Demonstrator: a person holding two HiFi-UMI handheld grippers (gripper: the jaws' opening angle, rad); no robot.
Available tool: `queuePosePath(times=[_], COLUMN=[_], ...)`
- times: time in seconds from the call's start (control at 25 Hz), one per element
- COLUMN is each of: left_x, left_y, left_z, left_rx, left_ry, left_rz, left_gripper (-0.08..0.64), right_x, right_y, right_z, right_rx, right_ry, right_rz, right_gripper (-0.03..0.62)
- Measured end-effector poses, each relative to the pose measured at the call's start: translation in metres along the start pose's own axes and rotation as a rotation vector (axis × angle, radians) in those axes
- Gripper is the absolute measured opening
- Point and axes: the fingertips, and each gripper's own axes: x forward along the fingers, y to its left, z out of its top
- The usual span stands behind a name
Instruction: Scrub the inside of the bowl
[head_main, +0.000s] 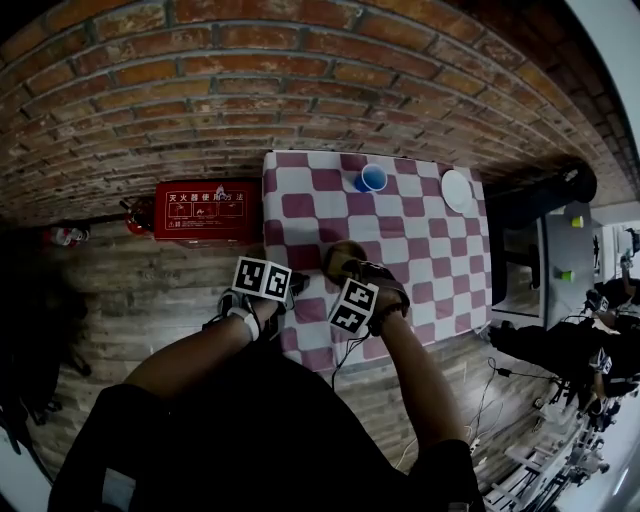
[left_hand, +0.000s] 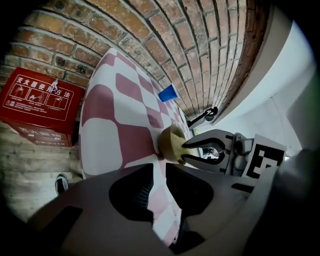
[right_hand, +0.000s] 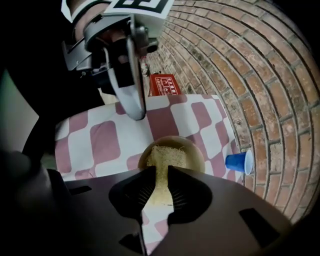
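My right gripper (right_hand: 159, 172) is clamped on a yellowish fibrous scrub pad (right_hand: 162, 157). Its 2 jaws are parted only by the pad's thickness, and the pad reaches down into the round tan bowl (right_hand: 195, 152). The bowl sits on the red-and-white checked tablecloth (right_hand: 100, 142), near the edge closest to me. My left gripper (left_hand: 159, 167) holds nothing. Its 2 jaws stand a narrow gap apart, just left of the bowl. 1 blue plastic cup (right_hand: 239, 162) stands apart, nearer the brick wall (right_hand: 260, 75).
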Motion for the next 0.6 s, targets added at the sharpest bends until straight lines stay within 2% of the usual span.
queuePosePath(times=[0.28, 0.44, 0.6], left_x=[0.0, 0.002, 0.002], left_y=[0.005, 0.005, 0.006], left_z=[-0.008, -0.01, -0.009], left_rx=[-0.011, -0.009, -0.008], left_ry=[0.012, 0.022, 0.019], left_rz=[0.007, 0.009, 0.007], left_gripper=[0.087, 0.087, 0.087], right_x=[-0.01, -0.013, -0.014], right_y=[-0.03, -0.042, -0.045], right_z=[0.01, 0.004, -0.015], right_rx=[0.157, 0.192, 0.189], right_ry=[-0.088, -0.104, -0.067], right_rz=[-0.051, -0.076, -0.087], right_gripper=[0.087, 0.087, 0.087])
